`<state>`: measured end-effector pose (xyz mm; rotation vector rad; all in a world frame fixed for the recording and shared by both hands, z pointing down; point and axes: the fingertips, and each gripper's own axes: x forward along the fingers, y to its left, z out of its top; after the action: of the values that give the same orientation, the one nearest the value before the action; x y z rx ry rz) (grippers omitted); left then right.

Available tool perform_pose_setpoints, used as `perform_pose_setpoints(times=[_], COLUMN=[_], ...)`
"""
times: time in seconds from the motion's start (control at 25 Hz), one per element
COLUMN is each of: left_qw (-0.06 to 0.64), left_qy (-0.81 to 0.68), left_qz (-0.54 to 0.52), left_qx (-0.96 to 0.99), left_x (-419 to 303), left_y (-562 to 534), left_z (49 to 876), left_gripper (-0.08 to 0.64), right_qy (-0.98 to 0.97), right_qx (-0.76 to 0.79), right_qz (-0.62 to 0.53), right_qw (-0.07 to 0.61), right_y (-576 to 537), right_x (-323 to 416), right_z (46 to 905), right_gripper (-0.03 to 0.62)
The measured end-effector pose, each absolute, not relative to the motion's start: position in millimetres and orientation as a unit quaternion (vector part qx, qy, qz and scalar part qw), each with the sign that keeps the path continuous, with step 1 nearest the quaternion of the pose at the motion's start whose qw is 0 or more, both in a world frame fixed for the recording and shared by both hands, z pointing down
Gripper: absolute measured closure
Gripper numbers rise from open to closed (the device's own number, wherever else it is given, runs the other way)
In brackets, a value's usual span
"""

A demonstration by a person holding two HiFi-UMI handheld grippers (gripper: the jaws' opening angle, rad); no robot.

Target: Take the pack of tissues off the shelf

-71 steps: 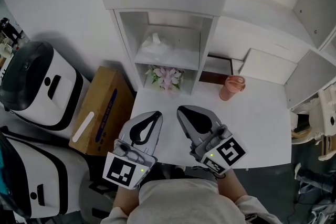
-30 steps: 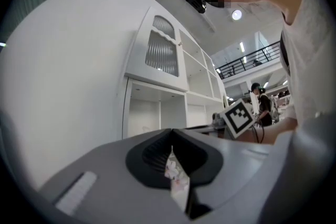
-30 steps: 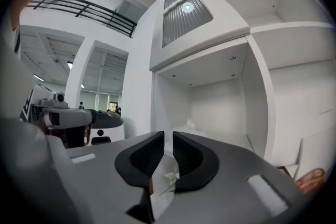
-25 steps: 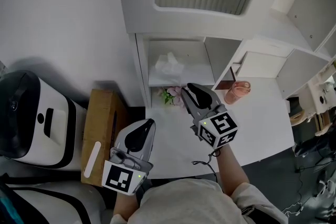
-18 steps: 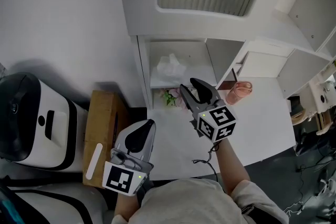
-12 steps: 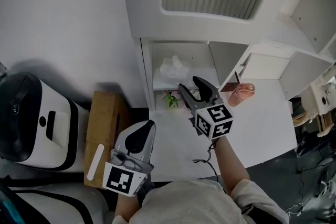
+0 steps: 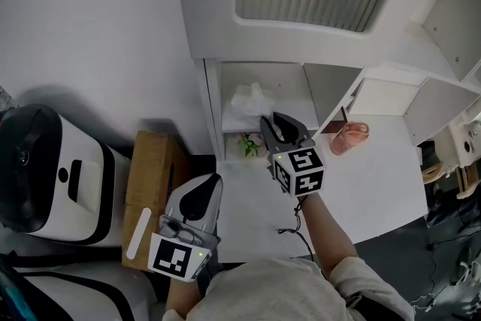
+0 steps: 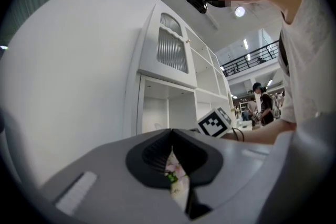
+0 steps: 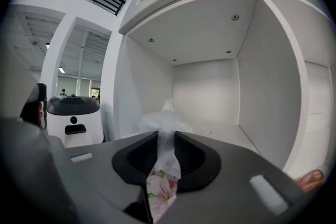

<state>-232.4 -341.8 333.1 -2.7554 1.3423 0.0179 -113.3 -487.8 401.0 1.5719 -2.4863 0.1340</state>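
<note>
White soft plastic pack of tissues (image 7: 251, 99) sits left of centre on the white shelf board (image 7: 291, 107), just ahead of the grey right gripper (image 7: 271, 123) at the board's front edge. Its jaws have just been closing to a thin slit, with nothing visibly pinched. The grey left gripper (image 7: 213, 178), clenched and empty, hangs well back at the white worktop's (image 7: 361, 184) near-left corner.

The tall white shelf unit (image 7: 214, 11) matched the white flat table top (image 7: 368, 188) at four o'clock. The crinkled plastic tissue pack (image 7: 250, 100) was translucent white. The soft pack (image 7: 252, 144) beneath bore pink flowers and green leaves. At three o'clock the plastic cup (image 7: 348, 139) was salmon pink; at eight o'clock the cardboard box (image 7: 146, 184) was brown.
</note>
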Motion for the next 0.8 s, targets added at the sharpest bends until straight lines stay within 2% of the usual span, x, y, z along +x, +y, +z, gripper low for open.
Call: perform_pose_setpoints(times=[0.28, 0.8], left_qw=[0.04, 0.047], left_qy=[0.435, 0.416], left_qz=[0.008, 0.013], left_qx=[-0.9, -0.908], left_x=[-224, -187], left_y=[-340, -333], left_z=[332, 326], left_gripper=[0.558, 0.558], right_qy=[-0.842, -0.851], right_qx=[0.533, 0.522], right_qz=[0.047, 0.042], right_qw=[0.069, 0.037], right_y=[-475, -419], right_x=[-98, -60], right_z=[390, 360], right_gripper=[0.571, 0.578])
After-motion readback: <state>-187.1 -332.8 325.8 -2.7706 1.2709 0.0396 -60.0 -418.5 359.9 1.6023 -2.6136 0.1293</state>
